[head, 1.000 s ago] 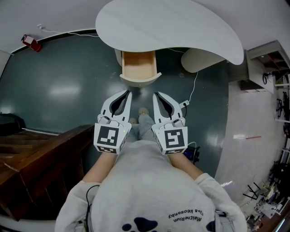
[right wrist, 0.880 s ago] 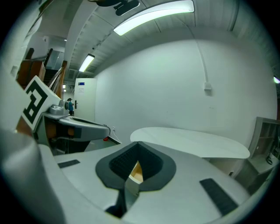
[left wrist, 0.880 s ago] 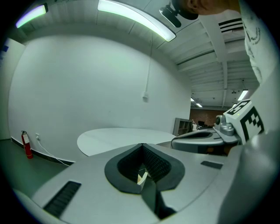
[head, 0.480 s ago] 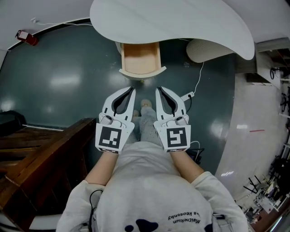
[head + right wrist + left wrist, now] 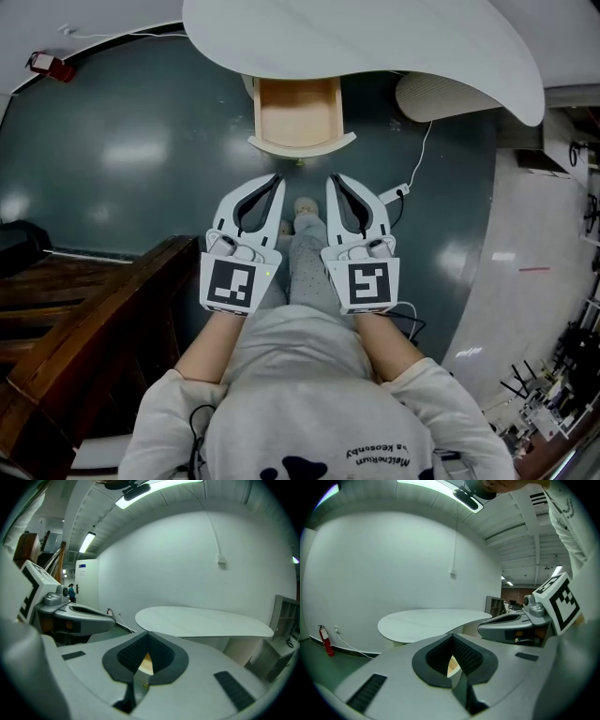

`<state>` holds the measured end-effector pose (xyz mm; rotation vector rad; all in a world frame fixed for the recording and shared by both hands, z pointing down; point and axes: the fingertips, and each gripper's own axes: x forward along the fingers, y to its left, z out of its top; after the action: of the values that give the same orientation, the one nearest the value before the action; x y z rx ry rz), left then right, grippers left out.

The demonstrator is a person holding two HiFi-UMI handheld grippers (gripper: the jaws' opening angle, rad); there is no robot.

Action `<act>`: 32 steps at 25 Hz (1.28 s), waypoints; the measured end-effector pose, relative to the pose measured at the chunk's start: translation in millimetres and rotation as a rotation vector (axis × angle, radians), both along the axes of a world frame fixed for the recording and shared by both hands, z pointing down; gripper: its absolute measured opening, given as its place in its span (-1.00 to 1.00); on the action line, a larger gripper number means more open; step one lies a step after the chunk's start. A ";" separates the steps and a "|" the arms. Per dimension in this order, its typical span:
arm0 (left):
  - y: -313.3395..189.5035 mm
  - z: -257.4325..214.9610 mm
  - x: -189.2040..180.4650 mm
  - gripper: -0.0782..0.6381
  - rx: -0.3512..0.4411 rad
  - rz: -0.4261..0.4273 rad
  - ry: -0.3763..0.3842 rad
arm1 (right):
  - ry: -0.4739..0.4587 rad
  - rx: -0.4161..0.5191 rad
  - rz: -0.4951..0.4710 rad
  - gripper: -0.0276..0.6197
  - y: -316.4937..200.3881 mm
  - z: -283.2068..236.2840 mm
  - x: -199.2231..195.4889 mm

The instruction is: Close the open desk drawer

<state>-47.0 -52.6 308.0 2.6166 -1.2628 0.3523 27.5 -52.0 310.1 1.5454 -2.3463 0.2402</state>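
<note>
The open desk drawer (image 5: 300,114), pale wood and empty, sticks out from under the white rounded desk top (image 5: 394,42). Its curved white front (image 5: 302,145) faces me. My left gripper (image 5: 277,178) and right gripper (image 5: 332,178) are held side by side just short of that front, pointing at it without touching. Both are shut with nothing between the jaws. In the left gripper view the left gripper (image 5: 452,636) has its tips together, with a sliver of the drawer (image 5: 453,666) showing through the gap. The right gripper (image 5: 147,633) looks the same, with the drawer (image 5: 146,664) behind.
A dark wooden piece of furniture (image 5: 84,319) stands close at the left. A white cable with a power strip (image 5: 396,193) lies on the dark floor at the right, near the desk's beige pedestal (image 5: 441,94). A red extinguisher (image 5: 45,66) is far left. The person's shoes (image 5: 302,208) are between the grippers.
Both grippers have sunk together, still side by side and shut. The head view has shifted, so the drawer now looks larger and more centred.
</note>
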 end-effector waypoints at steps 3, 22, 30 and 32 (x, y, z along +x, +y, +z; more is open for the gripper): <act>-4.2 13.5 0.1 -0.76 -0.007 0.005 -0.011 | 0.011 -0.002 0.003 -0.86 -2.2 16.1 4.0; -12.6 100.0 8.3 -0.76 -0.079 0.024 -0.010 | 0.022 -0.075 -0.005 -0.86 -18.2 104.3 6.6; -16.5 137.9 -0.4 -0.76 -0.103 0.007 -0.031 | 0.028 -0.114 0.004 -0.86 -16.7 137.4 5.8; -18.7 144.3 -1.1 -0.76 -0.106 0.003 -0.033 | 0.036 -0.120 0.007 -0.86 -17.3 145.2 6.9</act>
<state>-48.1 -71.3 452.3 2.5341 -1.2153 0.4518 34.4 -69.3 455.3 1.4891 -2.2561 0.3458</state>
